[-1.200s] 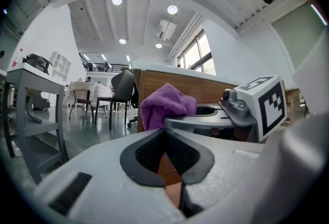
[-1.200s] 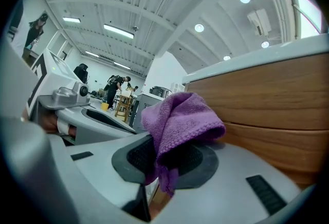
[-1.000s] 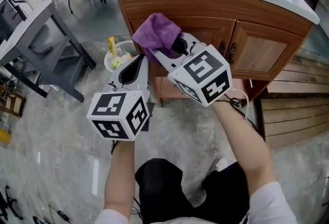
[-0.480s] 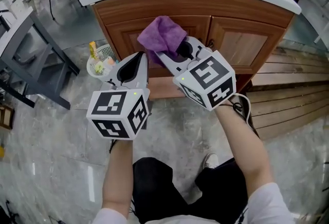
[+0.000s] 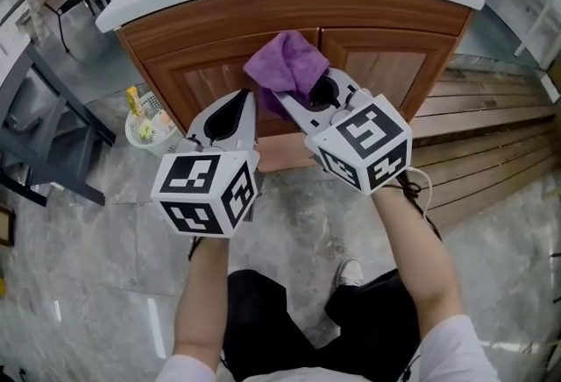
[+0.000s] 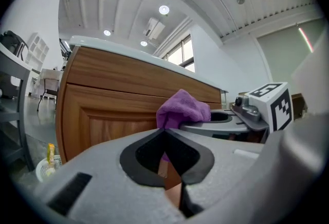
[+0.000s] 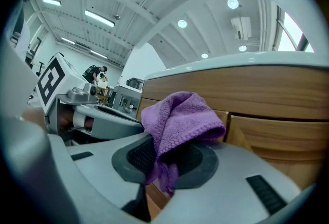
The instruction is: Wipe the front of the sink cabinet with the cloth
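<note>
Cloth [image 5: 285,63], purple and bunched, sits in front of the wooden sink cabinet [image 5: 188,65], near the middle where its two doors meet; whether it touches the wood I cannot tell. At far left, a small white basket [image 5: 131,133] stands on the floor beside the cabinet. The left gripper [image 5: 245,102] has its jaws pressed together with nothing between them. Just to its right, the right gripper [image 5: 294,98] is clamped on the cloth, which hangs over its jaws.
</note>
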The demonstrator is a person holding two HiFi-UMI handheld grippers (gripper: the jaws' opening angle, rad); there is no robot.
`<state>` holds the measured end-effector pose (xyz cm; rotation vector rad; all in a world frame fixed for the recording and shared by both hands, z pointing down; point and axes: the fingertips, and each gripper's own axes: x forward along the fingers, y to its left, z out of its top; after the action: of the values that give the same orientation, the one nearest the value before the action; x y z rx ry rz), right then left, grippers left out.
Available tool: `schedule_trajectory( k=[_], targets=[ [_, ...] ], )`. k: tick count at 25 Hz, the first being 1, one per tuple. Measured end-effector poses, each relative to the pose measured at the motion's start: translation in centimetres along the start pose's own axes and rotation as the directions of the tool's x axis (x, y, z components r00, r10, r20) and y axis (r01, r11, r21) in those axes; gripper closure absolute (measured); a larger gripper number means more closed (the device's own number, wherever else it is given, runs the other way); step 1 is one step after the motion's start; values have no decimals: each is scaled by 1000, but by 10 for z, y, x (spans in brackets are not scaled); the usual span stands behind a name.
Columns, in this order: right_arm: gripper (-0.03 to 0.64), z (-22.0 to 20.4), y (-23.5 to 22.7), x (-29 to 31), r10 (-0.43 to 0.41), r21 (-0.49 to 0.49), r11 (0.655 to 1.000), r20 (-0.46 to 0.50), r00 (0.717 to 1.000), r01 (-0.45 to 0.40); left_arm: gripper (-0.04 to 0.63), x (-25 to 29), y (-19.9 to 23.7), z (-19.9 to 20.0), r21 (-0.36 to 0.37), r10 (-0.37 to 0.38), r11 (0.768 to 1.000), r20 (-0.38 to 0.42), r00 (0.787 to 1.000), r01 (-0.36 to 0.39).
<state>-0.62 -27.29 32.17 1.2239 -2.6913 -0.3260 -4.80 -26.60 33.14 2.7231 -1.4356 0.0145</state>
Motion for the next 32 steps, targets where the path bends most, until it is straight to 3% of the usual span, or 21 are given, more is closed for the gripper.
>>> schedule_trajectory(
  k=[17,32],
  targets=[
    [545,-12,-77,-74,-207,49,977,-20,978,208,591,47,-72,-12,5,-153,988,-22,988,153],
    [545,-42,-160,-135,-422,64,902,-82,903,427,591,86,-124,-27,-2,-267,964,-55,962,267]
  ],
)
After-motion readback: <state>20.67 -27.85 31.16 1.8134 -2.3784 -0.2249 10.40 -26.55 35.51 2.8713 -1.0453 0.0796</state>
